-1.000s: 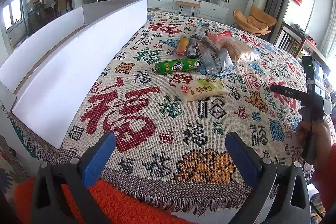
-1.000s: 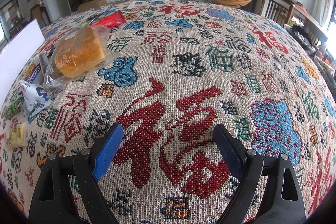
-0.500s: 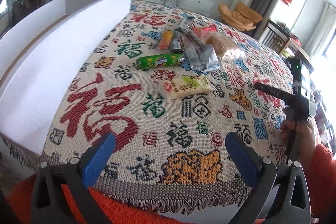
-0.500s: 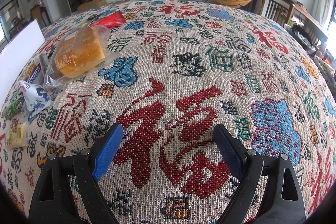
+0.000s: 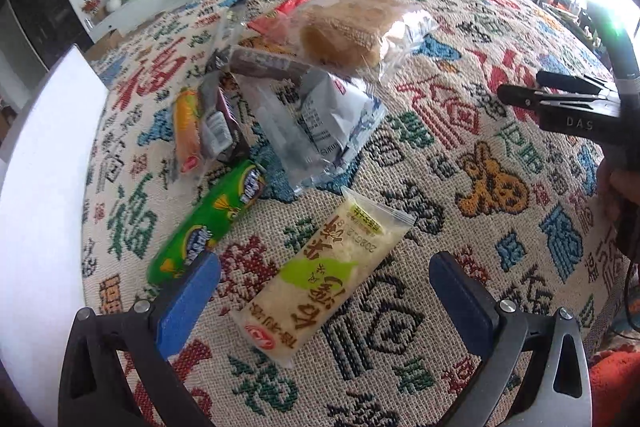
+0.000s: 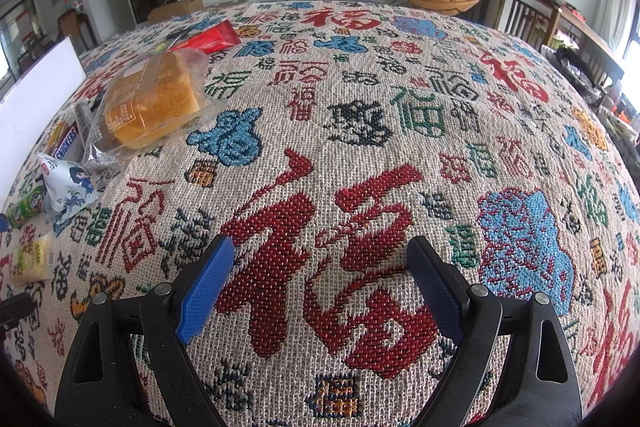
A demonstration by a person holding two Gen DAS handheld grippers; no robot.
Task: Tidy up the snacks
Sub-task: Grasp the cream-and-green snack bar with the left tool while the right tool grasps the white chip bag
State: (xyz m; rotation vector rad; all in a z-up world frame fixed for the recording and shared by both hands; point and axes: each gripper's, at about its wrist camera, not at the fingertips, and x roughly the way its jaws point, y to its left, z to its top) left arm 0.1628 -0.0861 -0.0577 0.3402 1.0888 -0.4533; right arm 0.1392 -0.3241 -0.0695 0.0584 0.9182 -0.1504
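Observation:
A pile of snacks lies on the patterned tablecloth. Nearest my open left gripper is a pale yellow-green packet, lying between its blue fingertips. Left of it is a green biscuit tube. Behind are a silver-white bag, an orange sausage, a dark Snickers bar, bagged bread and a red packet. My right gripper is open and empty over bare cloth; the bread lies far to its left.
A white box wall runs along the left of the table. The right gripper's black body and the hand holding it show at the right of the left wrist view. Chairs and a TV cabinet stand beyond the table.
My left gripper has moved forward and down over the table to the yellow-green packet, which now lies between its fingers. The right gripper has not moved.

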